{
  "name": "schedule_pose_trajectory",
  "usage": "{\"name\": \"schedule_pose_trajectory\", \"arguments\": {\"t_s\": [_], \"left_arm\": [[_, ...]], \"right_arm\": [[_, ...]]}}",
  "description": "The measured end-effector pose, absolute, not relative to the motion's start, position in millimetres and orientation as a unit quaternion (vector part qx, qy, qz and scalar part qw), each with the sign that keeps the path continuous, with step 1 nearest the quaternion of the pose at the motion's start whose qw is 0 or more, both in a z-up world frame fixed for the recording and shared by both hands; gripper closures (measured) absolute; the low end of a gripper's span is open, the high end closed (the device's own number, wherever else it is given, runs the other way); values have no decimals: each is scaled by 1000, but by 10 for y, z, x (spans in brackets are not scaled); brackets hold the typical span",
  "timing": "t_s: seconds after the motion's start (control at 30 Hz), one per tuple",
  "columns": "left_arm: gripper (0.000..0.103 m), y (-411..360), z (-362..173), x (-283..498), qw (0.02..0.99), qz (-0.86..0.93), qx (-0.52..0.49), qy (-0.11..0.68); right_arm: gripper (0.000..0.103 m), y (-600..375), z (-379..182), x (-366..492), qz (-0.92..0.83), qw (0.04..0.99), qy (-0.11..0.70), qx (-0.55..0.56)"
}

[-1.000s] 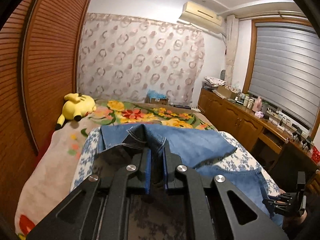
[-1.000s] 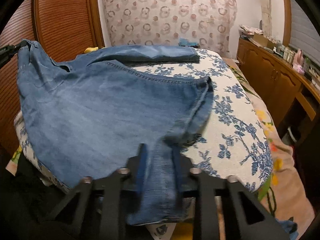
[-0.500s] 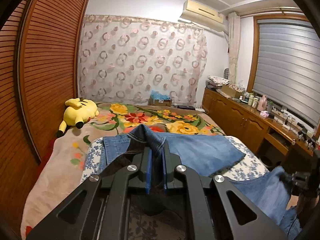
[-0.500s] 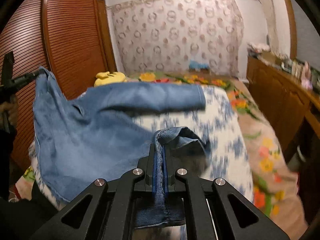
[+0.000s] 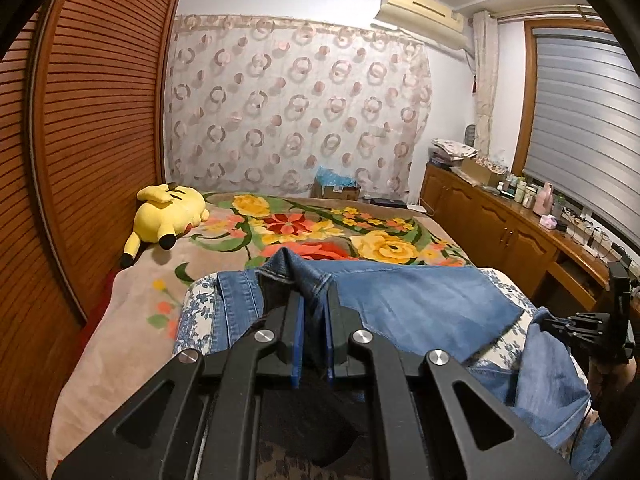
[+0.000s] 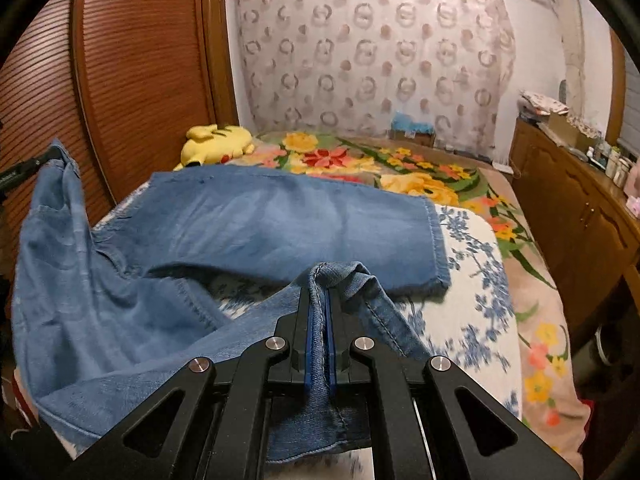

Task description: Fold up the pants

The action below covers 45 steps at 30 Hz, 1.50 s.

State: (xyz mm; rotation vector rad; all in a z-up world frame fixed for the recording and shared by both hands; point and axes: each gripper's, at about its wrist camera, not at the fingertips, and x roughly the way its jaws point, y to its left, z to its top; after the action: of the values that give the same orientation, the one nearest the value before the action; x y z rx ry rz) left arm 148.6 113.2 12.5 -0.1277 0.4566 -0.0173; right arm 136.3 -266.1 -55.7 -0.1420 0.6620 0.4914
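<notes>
Blue denim pants [image 6: 256, 220] lie across a blue-flowered white cushion [image 6: 476, 264] on the bed. One leg lies flat, pointing right, its hem near the cushion's right side. My left gripper [image 5: 314, 304] is shut on the waist end of the pants [image 5: 420, 300] and holds it lifted. My right gripper [image 6: 319, 308] is shut on the hem of the other leg, raised above the cushion. The right gripper also shows in the left wrist view [image 5: 588, 326], at the right edge.
A yellow plush toy [image 5: 168, 216] lies at the far left of the flowered blanket [image 5: 320, 228]. A slatted wooden wardrobe [image 5: 88, 120] stands along the left. A wooden cabinet [image 5: 500, 232] with bottles runs along the right under the blind.
Both grippers have risen with the denim in them. The right gripper has lifted its leg hem off the cushion and carried it forward toward the flat leg.
</notes>
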Motion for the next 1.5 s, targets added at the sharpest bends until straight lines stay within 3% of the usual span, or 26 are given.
{"name": "schedule_pose_trajectory", "arguments": {"t_s": [0.3, 0.43, 0.5, 0.53, 0.77, 1.1, 1.43, 1.5], "left_arm": [[94, 1217, -147, 1841, 964, -2, -68, 258], [94, 1203, -210, 1893, 962, -2, -66, 264], [94, 1208, -222, 1942, 962, -2, -63, 267], [94, 1214, -231, 1966, 961, -1, -62, 268], [94, 1267, -368, 2140, 956, 1, -68, 284], [94, 1274, -447, 2174, 955, -1, -70, 288], [94, 1330, -628, 2187, 951, -1, -76, 300], [94, 1338, -649, 2178, 950, 0, -78, 302]], "right_arm": [[97, -2612, -613, 1732, 247, 898, 358, -66], [76, -2595, -506, 1800, 241, 901, 357, -63], [55, -2614, -472, 1794, 220, 910, 346, -59], [53, -2631, -438, 1797, 207, 916, 339, -61], [53, -2828, -209, 1469, 194, 927, 317, -46], [53, -2952, -491, 1012, 191, 907, 374, -32], [53, -2891, -618, 1087, 196, 898, 393, -8], [59, -2872, -655, 1132, 196, 896, 399, -13]]}}
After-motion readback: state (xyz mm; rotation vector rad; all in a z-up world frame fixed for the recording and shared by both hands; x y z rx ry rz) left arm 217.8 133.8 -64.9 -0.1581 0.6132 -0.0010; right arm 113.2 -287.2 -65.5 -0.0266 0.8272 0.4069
